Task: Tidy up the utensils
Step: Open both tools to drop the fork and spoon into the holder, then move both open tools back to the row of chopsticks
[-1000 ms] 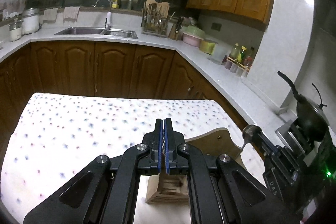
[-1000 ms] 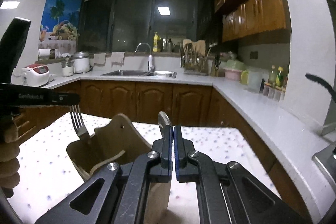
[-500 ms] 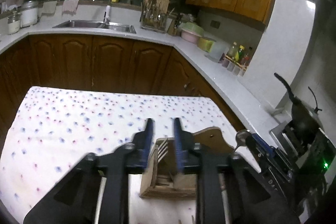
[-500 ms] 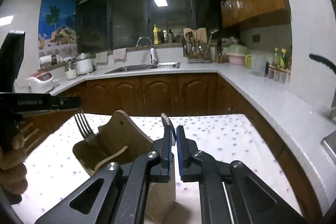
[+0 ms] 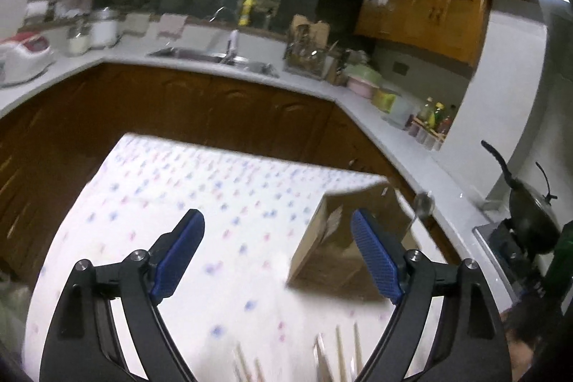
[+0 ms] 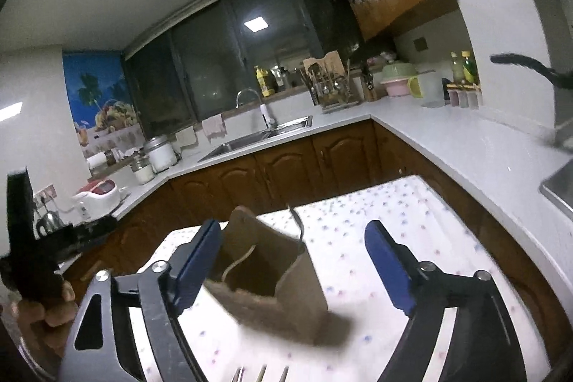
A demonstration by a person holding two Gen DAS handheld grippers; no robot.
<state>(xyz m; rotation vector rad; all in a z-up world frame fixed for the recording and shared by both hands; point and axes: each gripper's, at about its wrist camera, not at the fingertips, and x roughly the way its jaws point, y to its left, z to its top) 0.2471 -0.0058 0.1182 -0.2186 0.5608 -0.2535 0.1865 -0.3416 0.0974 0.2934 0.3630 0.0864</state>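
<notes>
A wooden utensil holder (image 5: 340, 238) stands on the dotted tablecloth (image 5: 200, 203). A spoon (image 5: 423, 204) sticks up at its right side, bowl upward. My left gripper (image 5: 277, 256) is opening wide with nothing between its blue pads (image 5: 179, 253); the holder sits behind its right finger. In the right wrist view the holder (image 6: 286, 278) lies just beyond my right gripper (image 6: 292, 265), whose jaws are also opening and touch nothing. A thin metal utensil (image 6: 297, 224) rises from the holder. The left gripper's body (image 6: 57, 242) shows at the left, held by a hand (image 6: 46, 310).
Pale utensil tips (image 5: 336, 349) and fork tines (image 6: 261, 373) poke in at the bottom edges. A white counter (image 5: 412, 145) with a sink (image 5: 215, 56), jars and bottles wraps around behind. A dark pan (image 5: 530, 210) sits on the stove at the right.
Both grippers went from shut to wide open. The fork and the spoon left the jaws. Both hands drew back from the holder, and the right wrist rolled.
</notes>
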